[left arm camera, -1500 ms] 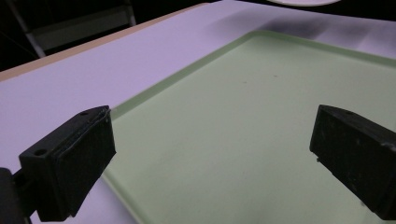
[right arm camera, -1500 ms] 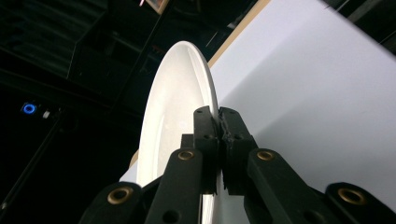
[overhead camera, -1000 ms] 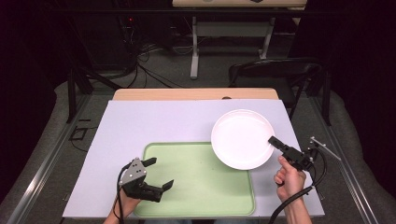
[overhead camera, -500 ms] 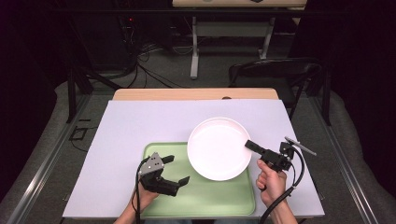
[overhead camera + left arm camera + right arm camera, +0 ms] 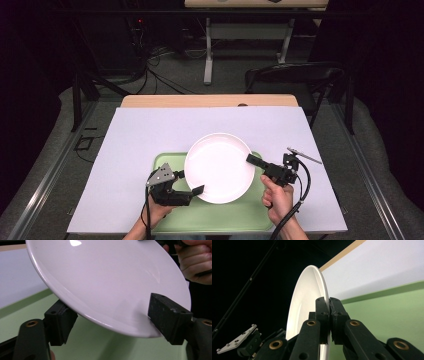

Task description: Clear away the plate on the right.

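Round white glossy plate (image 5: 219, 167) sits over the far half of the flat light-green rectangular tray (image 5: 210, 215), overhanging the tray's far edge. In the left claw view the plate (image 5: 105, 282) is clear of the tray (image 5: 87, 342), with tray surface visible under its rim. Right claw (image 5: 251, 159) is clamped on the plate's right rim; in the right claw view its jaws are pinched tight with the rim (image 5: 325, 296) sandwiched between them, plate seen edge-on. Left claw (image 5: 192, 189) is at the plate's near-left rim, jaws wide apart and straddling it: in its own view one jaw is below the rim, the other level with the top face, and I can't tell whether that one touches. The person's right hand (image 5: 278, 199) and left hand (image 5: 159, 212) come in from the near edge, each gripping its tool. Tray lies on a pale lavender sheet (image 5: 150, 130) covering the surface, centred near the person's edge. A light wooden strip (image 5: 210, 101) of the surface shows past the sheet's far edge. Beyond it, a dark chair (image 5: 295, 75) on the floor.
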